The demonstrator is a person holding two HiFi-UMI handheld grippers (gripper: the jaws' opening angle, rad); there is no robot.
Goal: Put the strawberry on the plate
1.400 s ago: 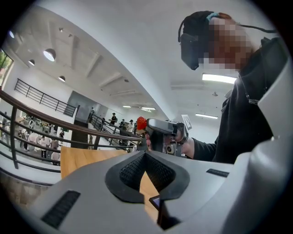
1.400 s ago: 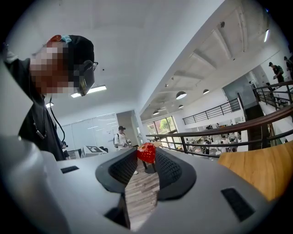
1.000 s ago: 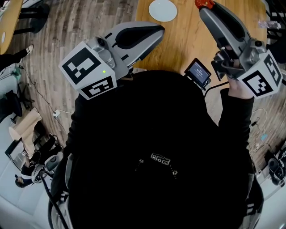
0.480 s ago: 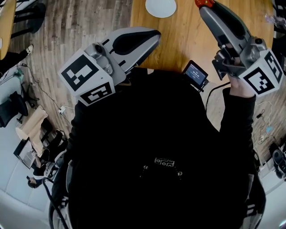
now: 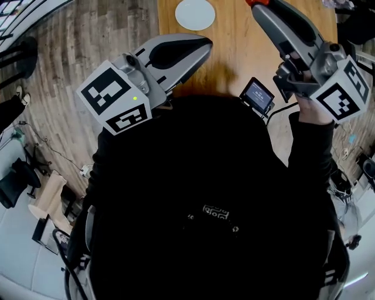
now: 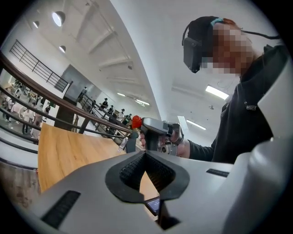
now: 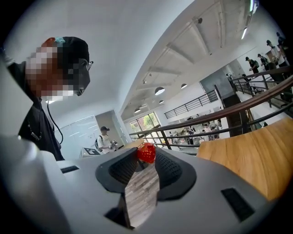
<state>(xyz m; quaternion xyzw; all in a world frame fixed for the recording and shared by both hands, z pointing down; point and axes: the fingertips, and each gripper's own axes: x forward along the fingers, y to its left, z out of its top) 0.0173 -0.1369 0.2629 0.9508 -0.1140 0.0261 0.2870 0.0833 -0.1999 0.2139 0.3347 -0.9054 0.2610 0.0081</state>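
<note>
A small white plate [image 5: 195, 13] lies on the wooden table [image 5: 234, 47] at the top of the head view. My right gripper [image 5: 258, 3] reaches over the table to the right of the plate, shut on a red strawberry [image 7: 146, 152] pinched at its tips. The strawberry [image 5: 255, 2] shows at the frame's top edge, and the left gripper view also catches it [image 6: 136, 121]. My left gripper [image 5: 209, 40] hovers at the table's near edge, below the plate. Its jaws [image 6: 145, 153] meet with nothing between them.
A small screen device [image 5: 258, 94] sits at the table's near edge between the grippers. Wood-plank floor [image 5: 105, 35] with cables and bags lies to the left. A dark railing [image 7: 238, 109] runs behind the table [image 7: 256, 151], with people in the far background.
In the head view the table and plate have slid left. Both grippers have shifted a little, the right one leftward, with the strawberry still pinched at its tips.
</note>
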